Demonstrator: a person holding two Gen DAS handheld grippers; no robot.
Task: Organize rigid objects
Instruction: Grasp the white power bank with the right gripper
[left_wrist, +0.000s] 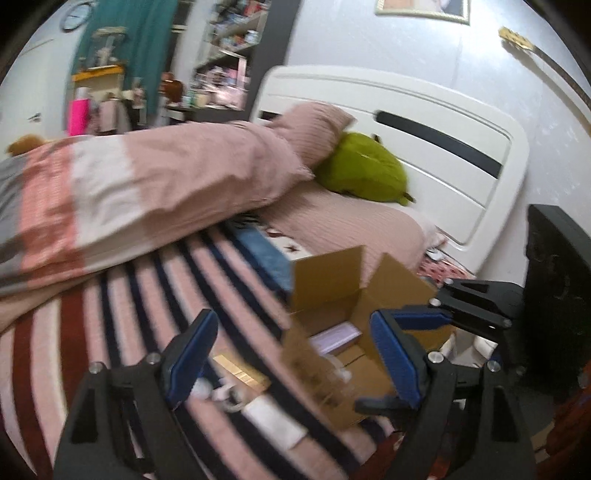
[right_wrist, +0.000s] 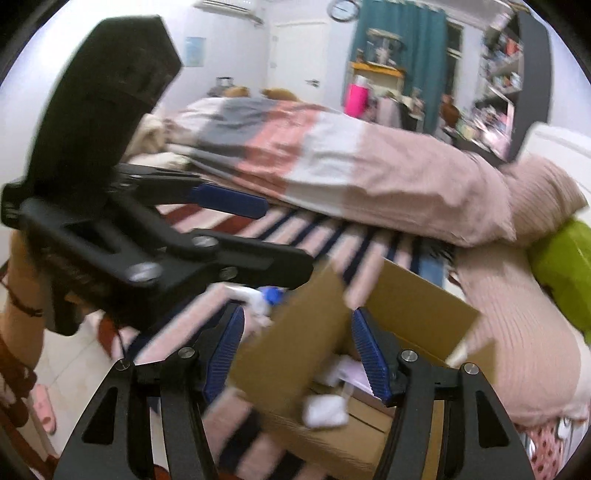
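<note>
Left tongs (left_wrist: 291, 354) gape wide and empty; right tongs (right_wrist: 295, 354) stand half apart, gripping nothing — a white object (right_wrist: 325, 408) sits inside the open cardboard box (left_wrist: 325, 291) near the bed's edge, likely the collecting bin. Beyond, striped blanket (left_wrist: 122, 332), then the folded duvet (left_wrist: 147, 192).

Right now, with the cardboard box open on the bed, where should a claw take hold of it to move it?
Grip the upright flap of the cardboard box, coming from above with one finger inside and one outside. It is a thin, stiff panel standing free, while the body looks too broad to span.
</note>
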